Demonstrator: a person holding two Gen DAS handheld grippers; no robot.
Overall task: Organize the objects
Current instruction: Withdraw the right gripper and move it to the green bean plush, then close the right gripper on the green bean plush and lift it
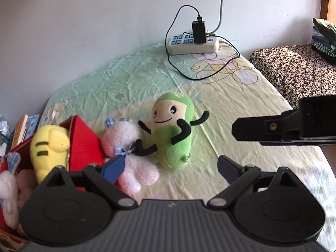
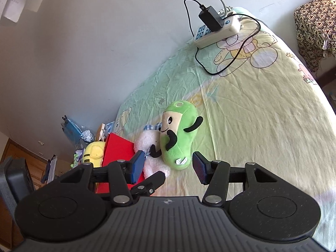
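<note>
A green plush toy [image 1: 174,132] [image 2: 178,138] with a cream face and black limbs lies on the bed sheet [image 1: 241,109]. Against its left side lies a pink plush [image 1: 130,153] [image 2: 147,145] with a blue checked bow. Beyond that stands a red box [image 1: 84,145] [image 2: 117,151] holding a yellow plush [image 1: 49,149] [image 2: 94,154]. My left gripper [image 1: 171,167] is open just short of the green toy, its left pad over the pink plush, nothing pressed between the pads. My right gripper [image 2: 168,167] is open too, in front of the green toy's foot; one of its fingers [image 1: 273,129] shows at the right of the left wrist view.
A white power strip [image 1: 193,44] [image 2: 218,29] with a black adapter and a looping black cable lies at the far end of the bed by the wall. A patterned cloth-covered piece of furniture [image 1: 294,69] with folded clothes [image 1: 324,37] stands on the right. Books [image 1: 21,130] sit behind the box.
</note>
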